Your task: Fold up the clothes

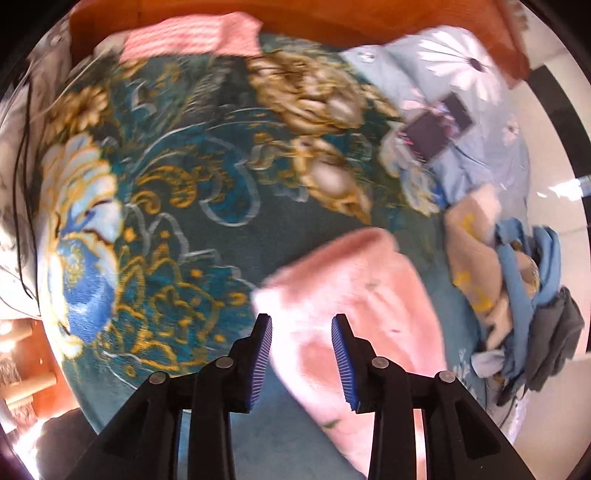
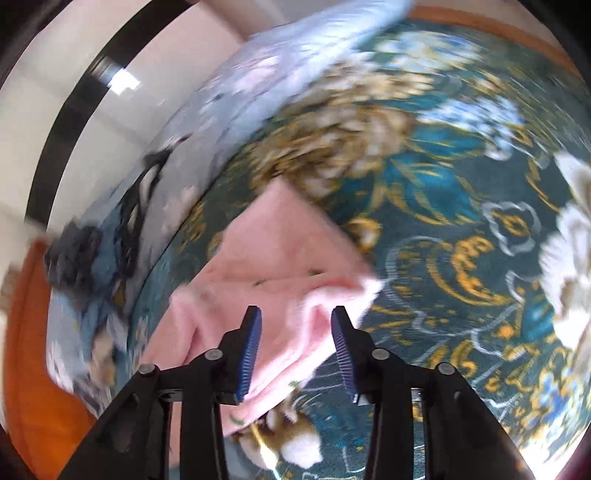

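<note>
On the bed, nearest the cameras: a pink fleece garment (image 1: 354,295) lies on a teal blanket (image 1: 192,177) printed with gold and blue flowers.
Left gripper (image 1: 301,354): its jaws stand wide apart, blue ribbed pads (image 1: 263,360) facing each other; the pink garment's near part lies in the gap, and whether the pads touch the cloth cannot be told.
Right gripper (image 2: 295,350): also spread wide, with a raised fold of the pink garment (image 2: 280,266) between its pads (image 2: 250,354); no pinch on the fabric is visible.
Pink garment, left wrist view: it runs from a pale folded edge near the middle of the frame down past the right finger to the bottom edge.
Pink garment, right wrist view: partly folded, one layer lying over another, a corner pointing toward the blanket's gold flower.
Containers: no box or basket shows; loose clothes lie straight on the bedding.
Further right in the left wrist view: a heap of clothes (image 1: 517,280) in tan, blue and dark grey, sitting apart from the pink garment near the bed's edge.
Beyond that: a light blue sheet with white daisies (image 1: 454,59), carrying two dark flat rectangles (image 1: 428,136).
Far end: a pink striped cloth (image 1: 184,35) against an orange wooden headboard (image 1: 332,18).
Sharpness: both views are motion-blurred, the right more so.
</note>
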Demonstrator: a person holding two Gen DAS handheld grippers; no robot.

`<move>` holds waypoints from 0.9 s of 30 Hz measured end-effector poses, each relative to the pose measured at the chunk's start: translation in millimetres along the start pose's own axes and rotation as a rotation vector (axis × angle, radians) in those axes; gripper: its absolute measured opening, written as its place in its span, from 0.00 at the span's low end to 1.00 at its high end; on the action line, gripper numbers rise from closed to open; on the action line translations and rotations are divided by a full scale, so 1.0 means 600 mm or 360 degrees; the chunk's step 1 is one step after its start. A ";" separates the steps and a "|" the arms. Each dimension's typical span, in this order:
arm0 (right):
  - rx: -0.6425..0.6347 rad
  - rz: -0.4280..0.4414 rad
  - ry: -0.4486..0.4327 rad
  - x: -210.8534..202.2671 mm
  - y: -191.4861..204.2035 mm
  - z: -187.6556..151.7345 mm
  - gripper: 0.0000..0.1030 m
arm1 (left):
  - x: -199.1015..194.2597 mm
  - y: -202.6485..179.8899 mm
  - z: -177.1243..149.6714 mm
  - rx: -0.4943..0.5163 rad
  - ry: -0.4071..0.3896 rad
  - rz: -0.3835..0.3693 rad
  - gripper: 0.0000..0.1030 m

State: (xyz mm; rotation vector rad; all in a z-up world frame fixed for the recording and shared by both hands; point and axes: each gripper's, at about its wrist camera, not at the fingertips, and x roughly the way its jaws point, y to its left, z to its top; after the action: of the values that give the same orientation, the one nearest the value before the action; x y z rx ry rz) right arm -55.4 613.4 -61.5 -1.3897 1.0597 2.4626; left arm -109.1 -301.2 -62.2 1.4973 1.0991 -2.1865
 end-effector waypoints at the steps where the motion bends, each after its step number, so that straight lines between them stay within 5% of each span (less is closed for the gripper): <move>1: -0.0087 0.0026 0.0043 0.009 0.020 -0.004 0.47 | 0.005 -0.020 -0.004 0.0038 0.0016 -0.0022 0.41; 6: -0.0372 0.0011 0.0223 0.086 0.095 -0.036 0.52 | 0.041 -0.117 -0.035 0.0229 0.0134 -0.0102 0.43; 12: -0.0540 -0.0154 0.0298 0.126 0.108 -0.053 0.52 | 0.050 -0.147 -0.074 0.0347 0.0220 -0.0103 0.47; 14: -0.0562 -0.0199 0.0301 0.125 0.106 -0.052 0.38 | 0.054 -0.143 -0.081 0.0354 0.0236 -0.0088 0.48; 15: -0.0582 -0.0242 0.0302 0.123 0.105 -0.048 0.17 | 0.056 -0.140 -0.083 0.0351 0.0242 -0.0080 0.48; 16: -0.0592 -0.0266 0.0306 0.121 0.104 -0.043 0.06 | 0.058 -0.137 -0.084 0.0349 0.0248 -0.0073 0.48; 27: -0.0672 -0.0558 0.0138 0.122 0.120 0.169 0.05 | 0.063 -0.121 -0.090 0.0341 0.0265 -0.0034 0.48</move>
State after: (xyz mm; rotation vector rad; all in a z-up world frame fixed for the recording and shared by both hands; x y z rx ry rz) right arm -199.0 606.5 -48.8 -1.6358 0.2692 2.4568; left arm -132.2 -206.5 -74.0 1.7941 0.9565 -2.2892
